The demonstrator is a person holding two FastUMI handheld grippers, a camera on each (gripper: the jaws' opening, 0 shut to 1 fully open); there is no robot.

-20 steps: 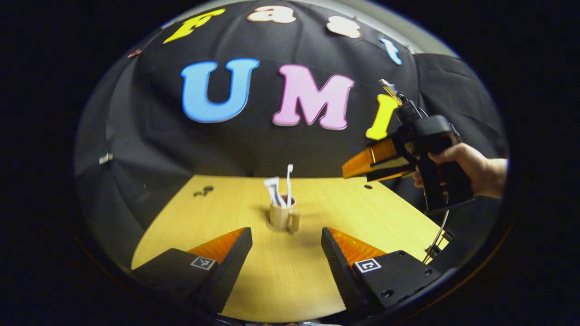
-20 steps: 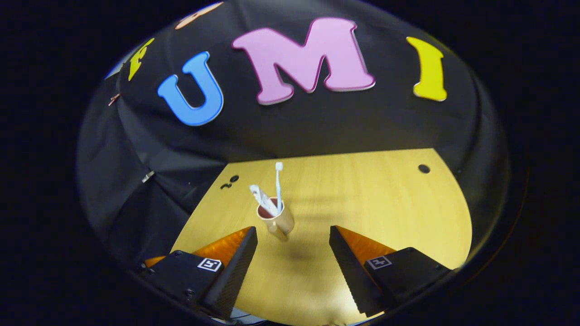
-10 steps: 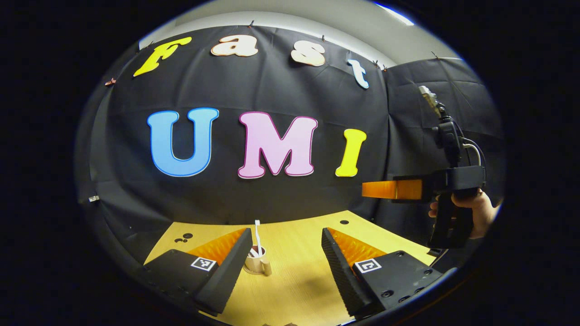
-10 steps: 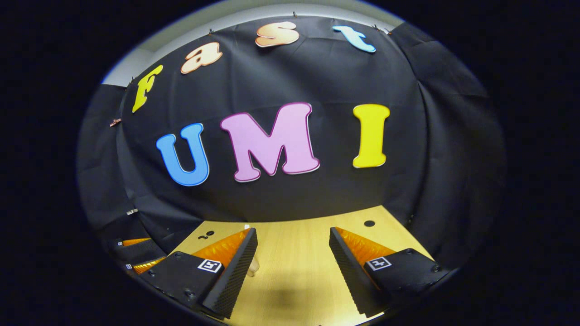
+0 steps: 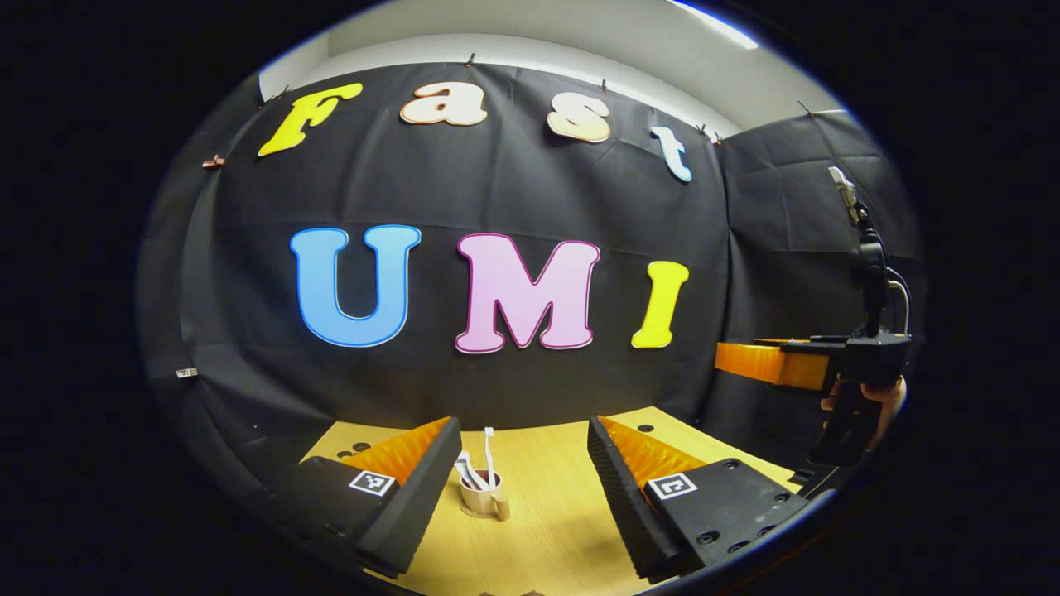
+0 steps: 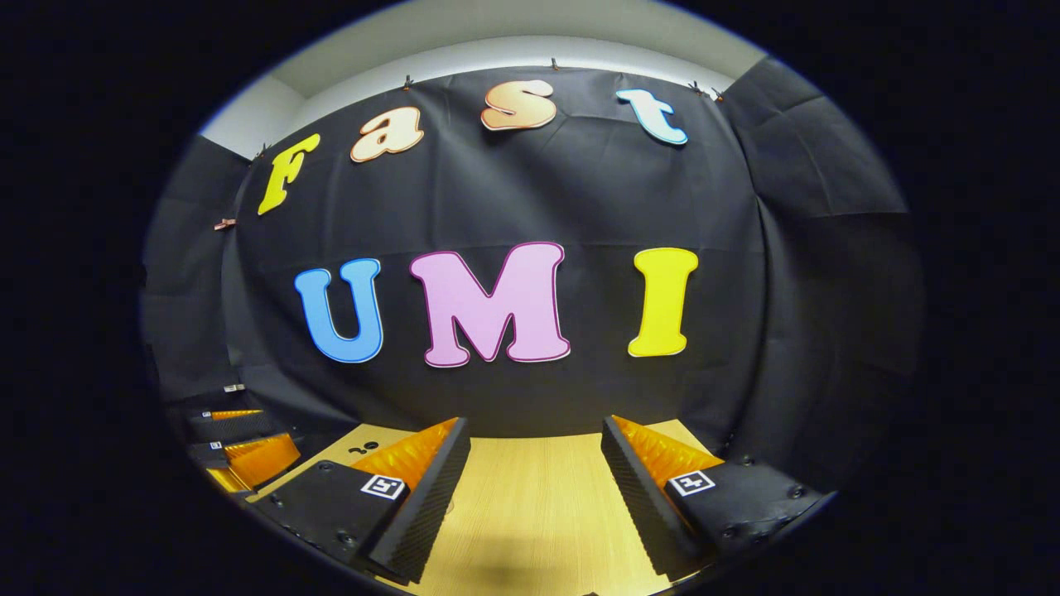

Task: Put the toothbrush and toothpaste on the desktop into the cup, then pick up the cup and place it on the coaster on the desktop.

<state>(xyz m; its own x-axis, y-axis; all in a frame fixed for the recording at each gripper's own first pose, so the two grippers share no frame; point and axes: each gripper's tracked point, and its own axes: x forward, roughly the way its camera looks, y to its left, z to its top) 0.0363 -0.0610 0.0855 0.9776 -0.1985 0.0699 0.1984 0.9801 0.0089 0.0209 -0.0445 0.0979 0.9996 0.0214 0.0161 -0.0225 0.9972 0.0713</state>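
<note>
Left gripper (image 5: 524, 463) released, above desk (image 5: 546, 530). Cup (image 5: 483, 499) upright on coaster (image 5: 469, 513), between its fingers, untouched; toothbrush (image 5: 489, 453) and toothpaste (image 5: 466, 470) inside. Right gripper (image 6: 535, 463) released, above desk, gripping nothing.

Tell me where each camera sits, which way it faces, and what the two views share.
Left gripper view: rides the left gripper, level toward the wall, over the cup on the desktop; right gripper and a hand far right.
Right gripper view: rides the right gripper, facing the wall; left gripper lower left.
Shared: wall, desktop.
</note>
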